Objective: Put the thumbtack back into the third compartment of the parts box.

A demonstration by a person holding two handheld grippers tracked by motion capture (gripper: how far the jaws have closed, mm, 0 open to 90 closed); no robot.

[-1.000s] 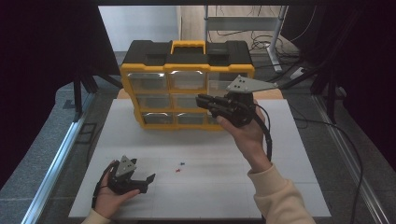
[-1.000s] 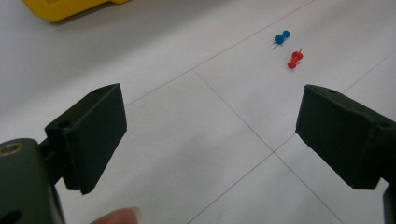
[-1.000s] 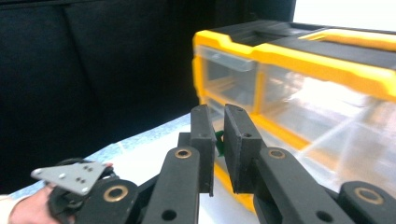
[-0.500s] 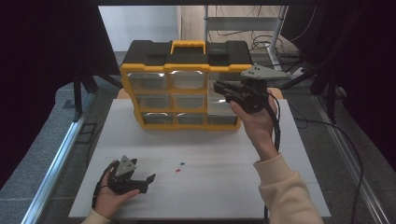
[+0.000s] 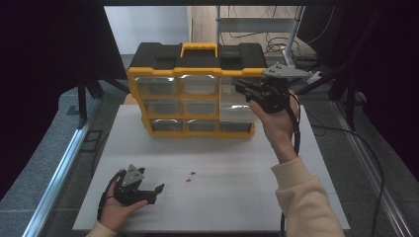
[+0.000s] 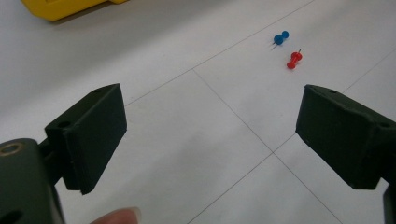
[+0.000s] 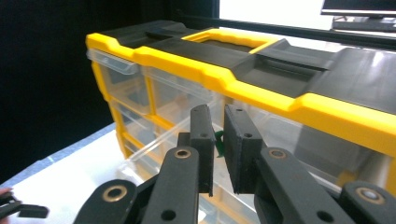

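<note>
Right gripper (image 5: 243, 89) raised at the top-right drawer of the yellow-and-black organizer (image 5: 192, 74), jaws nearly together on a small green item (image 7: 218, 142); green item seen between the pads in the right gripper view, too small to tell in the high view. Left gripper (image 5: 157, 192) low on the white table (image 5: 222, 197) near the front-left, jaws wide apart, nothing between. Blue pushpin (image 6: 280, 37) and red pushpin (image 6: 294, 59) lying just beside each other on the table ahead of the left jaws, plain in the left gripper view, mere specks in the high view. Middle-right drawer (image 7: 154, 149) pulled out
</note>
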